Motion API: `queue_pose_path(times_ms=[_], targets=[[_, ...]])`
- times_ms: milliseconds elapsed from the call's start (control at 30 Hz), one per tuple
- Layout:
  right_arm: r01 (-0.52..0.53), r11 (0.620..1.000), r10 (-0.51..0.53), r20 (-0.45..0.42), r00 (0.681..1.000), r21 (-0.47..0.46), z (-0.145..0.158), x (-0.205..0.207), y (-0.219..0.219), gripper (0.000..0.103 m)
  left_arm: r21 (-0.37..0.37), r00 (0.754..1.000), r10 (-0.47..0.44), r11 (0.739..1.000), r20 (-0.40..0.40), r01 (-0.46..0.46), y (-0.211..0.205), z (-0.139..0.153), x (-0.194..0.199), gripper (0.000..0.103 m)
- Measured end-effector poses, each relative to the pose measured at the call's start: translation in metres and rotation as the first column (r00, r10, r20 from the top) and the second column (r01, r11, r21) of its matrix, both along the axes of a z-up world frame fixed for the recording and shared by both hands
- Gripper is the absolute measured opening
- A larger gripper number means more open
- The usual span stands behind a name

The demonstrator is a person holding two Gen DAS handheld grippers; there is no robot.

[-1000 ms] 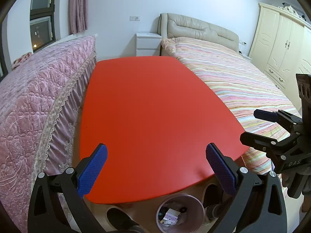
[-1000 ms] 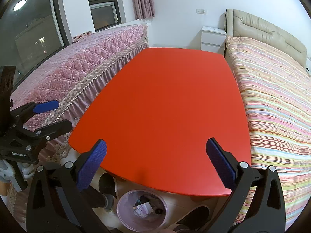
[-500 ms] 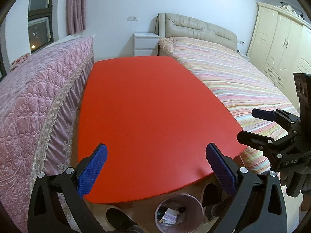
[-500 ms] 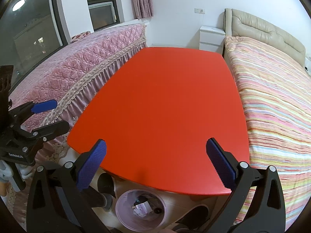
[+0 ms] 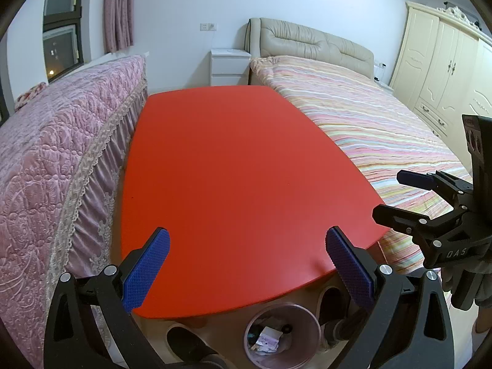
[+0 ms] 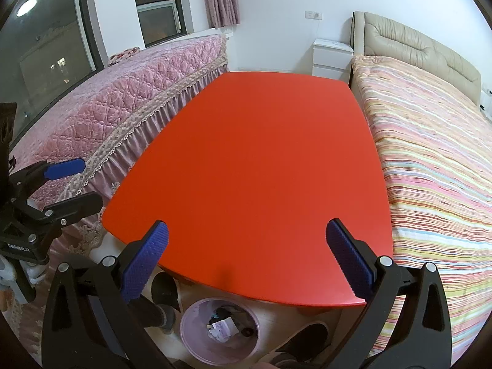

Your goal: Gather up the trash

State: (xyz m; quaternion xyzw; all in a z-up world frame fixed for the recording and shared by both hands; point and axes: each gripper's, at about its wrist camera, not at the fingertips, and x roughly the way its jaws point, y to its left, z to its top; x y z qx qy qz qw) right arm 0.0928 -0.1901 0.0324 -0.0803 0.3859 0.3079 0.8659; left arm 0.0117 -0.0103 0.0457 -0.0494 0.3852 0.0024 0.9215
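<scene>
While both tools are hovering over the near edge of the glossy red oval tabletop (image 5: 233,166), the left hand-held gripper (image 5: 246,269) is standing wide open, its blue textured pads (image 5: 146,269) well apart and gripping nothing. The right hand-held gripper (image 6: 246,266) is likewise spread wide and carrying nothing; in the left wrist view it is showing at the right edge of the frame (image 5: 399,193), jaws parted.

Below the tabletop's near edge, at the bottom centre of both views, the translucent pink plastic waste bin (image 6: 187,332) is standing on the floor, and crumpled paper trash (image 6: 223,329) is lying inside it. Dark slippers (image 5: 184,343) are sitting on the floor just beside the bin.

Compared with a second ago, the scene is drifting only slightly: the tabletop is sitting a little lower and further left in the frames, and both grippers are keeping the same wide opening.

At the left a pink quilted bed cover (image 5: 52,153) is flanking the tabletop, and at the right a striped bedspread (image 5: 378,129).
</scene>
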Motion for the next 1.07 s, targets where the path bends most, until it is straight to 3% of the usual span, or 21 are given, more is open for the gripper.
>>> queue_pose_path(times_ms=[800,1067], targets=[[-0.006,1.0,0.006,-0.002,1.0,-0.007,-0.0015,-0.0011,0.002,0.1,-0.003,1.0,-0.01,1.0,-0.002,0.01,-0.0023,-0.0012,0.0035,0.097],[-0.005,1.0,0.005,-0.001,1.0,-0.004,-0.0011,-0.0015,0.0011,0.1,0.028,1.0,-0.009,1.0,0.008,0.009,-0.0062,0.001,0.0037,0.097]])
